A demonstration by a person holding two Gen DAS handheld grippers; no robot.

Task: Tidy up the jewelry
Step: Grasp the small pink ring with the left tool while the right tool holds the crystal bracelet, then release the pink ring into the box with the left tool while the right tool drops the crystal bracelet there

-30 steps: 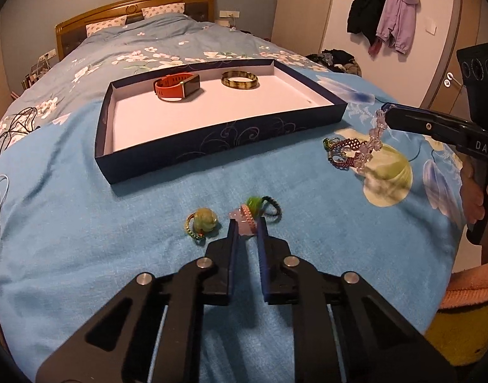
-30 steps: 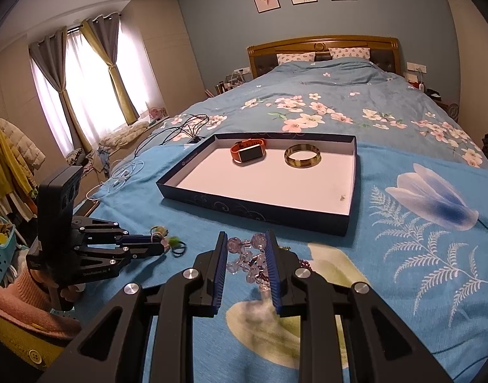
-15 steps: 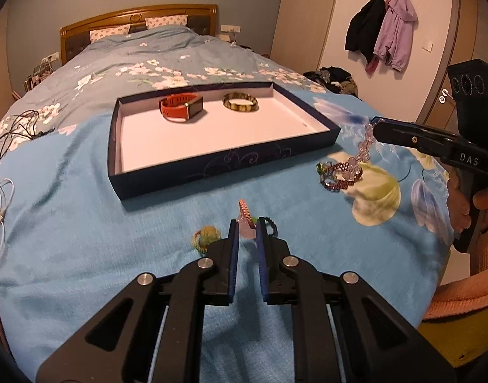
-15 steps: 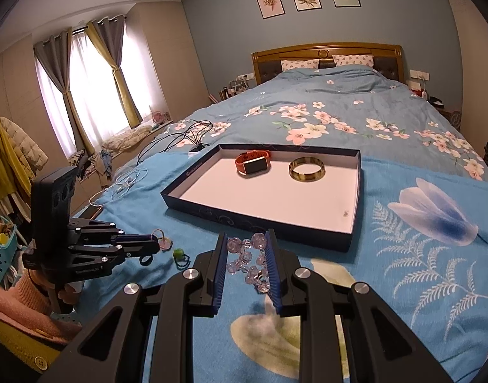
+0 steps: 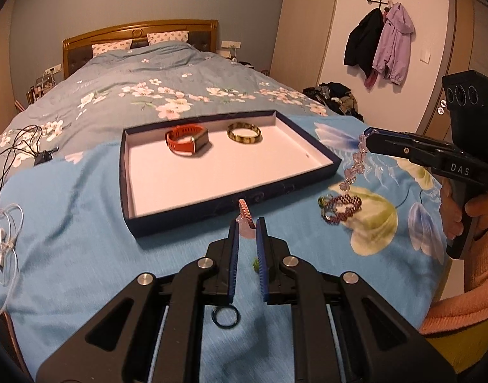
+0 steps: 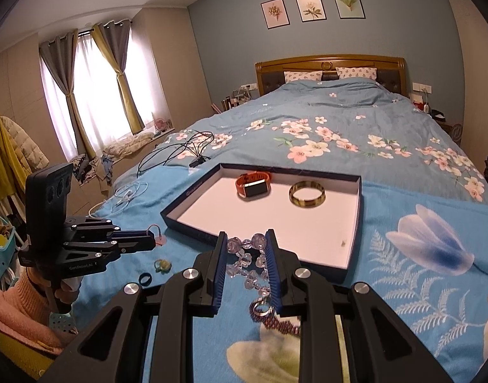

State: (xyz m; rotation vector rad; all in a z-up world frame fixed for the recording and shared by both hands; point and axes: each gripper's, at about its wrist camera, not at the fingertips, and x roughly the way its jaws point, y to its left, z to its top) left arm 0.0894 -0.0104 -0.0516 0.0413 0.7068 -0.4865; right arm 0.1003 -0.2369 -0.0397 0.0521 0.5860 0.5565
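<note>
A dark blue tray (image 5: 320, 148) (image 6: 355, 223) with a white floor lies on the blue bedspread. In it are an orange watch (image 5: 186, 140) (image 6: 253, 185) and a gold bangle (image 5: 244, 132) (image 6: 307, 194). My left gripper (image 5: 247, 223) (image 6: 151, 239) is shut on a pink braided bracelet (image 5: 245, 212), lifted before the tray's near wall. My right gripper (image 6: 246, 241) (image 5: 368, 140) is shut on a clear bead bracelet (image 6: 247, 265) (image 5: 354, 167), which hangs above the bed right of the tray.
A dark red beaded bracelet (image 5: 339, 207) (image 6: 276, 317) lies right of the tray. A black ring (image 5: 225, 316) (image 6: 145, 278) and a green charm (image 6: 162, 265) lie on the bed near me. Cables (image 5: 17, 150) and white earphones (image 5: 4, 239) lie at left.
Both grippers rose and moved toward the tray. The left lifted the pink bracelet off the bed, leaving the black ring and green charm behind. The right carried the bead bracelet higher.
</note>
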